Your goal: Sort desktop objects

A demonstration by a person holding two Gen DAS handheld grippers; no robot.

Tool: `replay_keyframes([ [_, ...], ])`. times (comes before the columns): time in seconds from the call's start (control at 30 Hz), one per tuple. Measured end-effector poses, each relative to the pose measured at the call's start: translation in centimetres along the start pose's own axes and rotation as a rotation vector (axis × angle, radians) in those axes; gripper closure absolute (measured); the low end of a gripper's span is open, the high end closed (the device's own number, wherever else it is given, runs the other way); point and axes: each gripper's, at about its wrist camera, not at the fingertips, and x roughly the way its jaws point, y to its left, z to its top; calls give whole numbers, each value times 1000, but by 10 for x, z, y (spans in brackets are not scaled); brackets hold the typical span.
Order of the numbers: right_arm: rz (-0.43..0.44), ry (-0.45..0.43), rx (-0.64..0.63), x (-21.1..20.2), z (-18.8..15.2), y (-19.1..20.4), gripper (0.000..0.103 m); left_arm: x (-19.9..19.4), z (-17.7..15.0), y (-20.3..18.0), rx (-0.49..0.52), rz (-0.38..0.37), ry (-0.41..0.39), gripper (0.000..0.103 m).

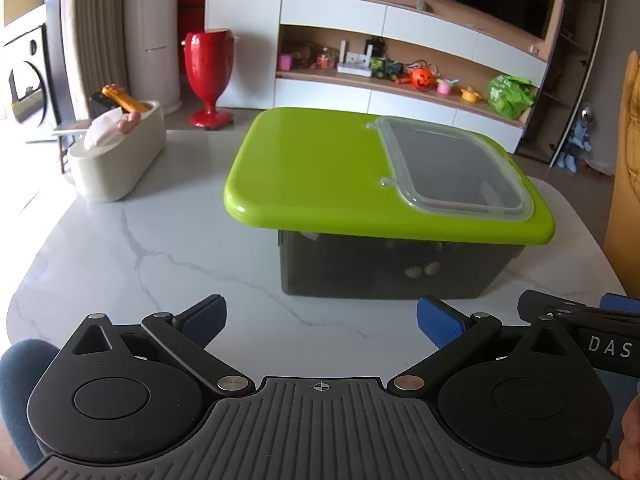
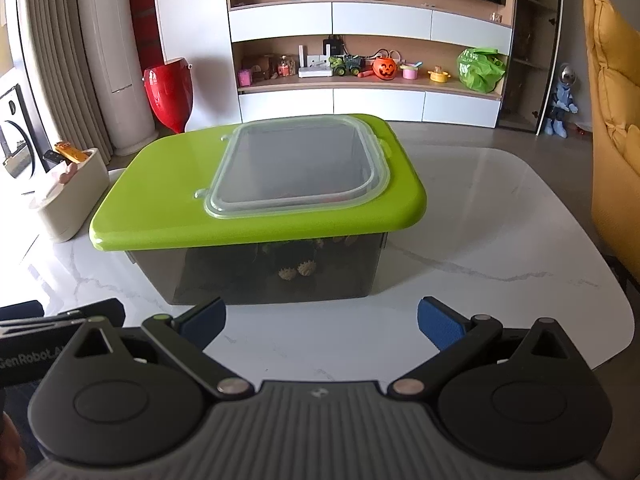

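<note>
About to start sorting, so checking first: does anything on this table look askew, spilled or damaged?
Nothing stands out. The storage bin sits flat on the table, green lid and clear hatch closed. The white caddy stands upright. No spills.

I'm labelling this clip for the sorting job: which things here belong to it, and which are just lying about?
In the job:
storage box
green lid
clear hatch
white holder
left gripper, open
right gripper, open

Lying about:
red vase
shelf toys
yellow chair

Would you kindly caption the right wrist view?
Open right tool faces a closed green-lidded storage bin on a marble table.
</note>
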Motion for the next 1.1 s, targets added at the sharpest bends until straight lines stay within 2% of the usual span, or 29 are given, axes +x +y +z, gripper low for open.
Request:
replay_keyframes([
  [1.1, -25, 9, -13, 6, -5, -2, 0, 1, -5, -5, 14, -16, 8, 0],
])
